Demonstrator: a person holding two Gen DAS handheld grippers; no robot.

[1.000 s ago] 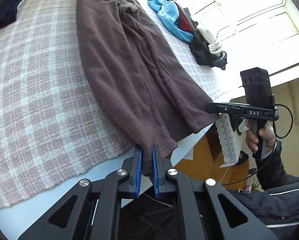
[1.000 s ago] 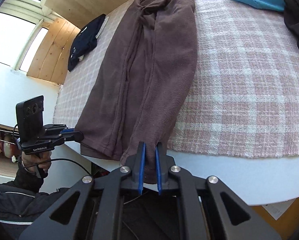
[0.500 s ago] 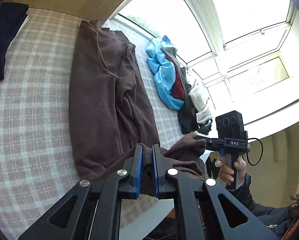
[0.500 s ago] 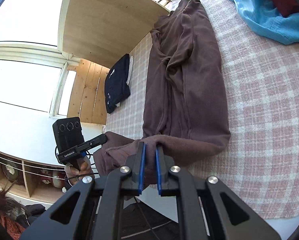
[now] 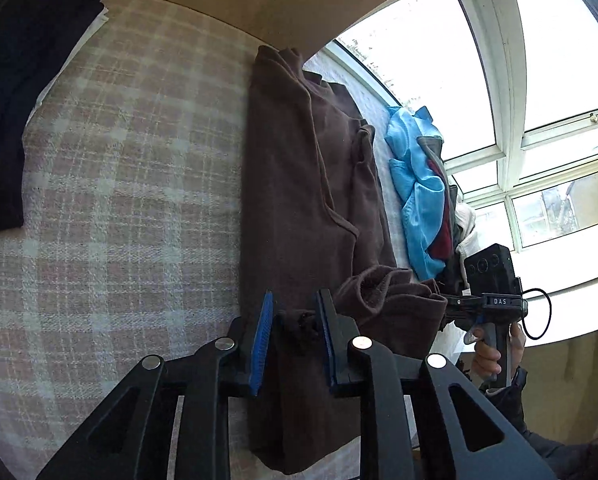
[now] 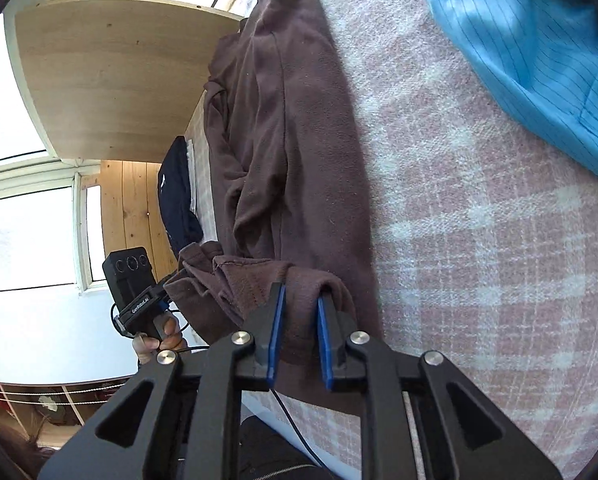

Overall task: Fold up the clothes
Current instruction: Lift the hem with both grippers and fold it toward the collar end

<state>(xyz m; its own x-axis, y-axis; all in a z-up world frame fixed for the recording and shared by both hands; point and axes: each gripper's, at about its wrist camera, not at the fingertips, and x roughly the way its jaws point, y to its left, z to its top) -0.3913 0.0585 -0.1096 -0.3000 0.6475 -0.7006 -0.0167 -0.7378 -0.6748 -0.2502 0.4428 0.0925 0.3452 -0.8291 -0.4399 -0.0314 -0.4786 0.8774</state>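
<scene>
Left wrist view: the left gripper [image 5: 293, 320] is opening, its blue pads parting off the hem of the brown trousers [image 5: 299, 184] stretched ahead on the checked blanket [image 5: 119, 200].

Right wrist view: the right gripper [image 6: 299, 320] is opening too, the brown cuff loose between its pads, trousers lying ahead.

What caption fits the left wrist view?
Left gripper opening over the folded-up hem of brown trousers on a checked cloth.
</scene>
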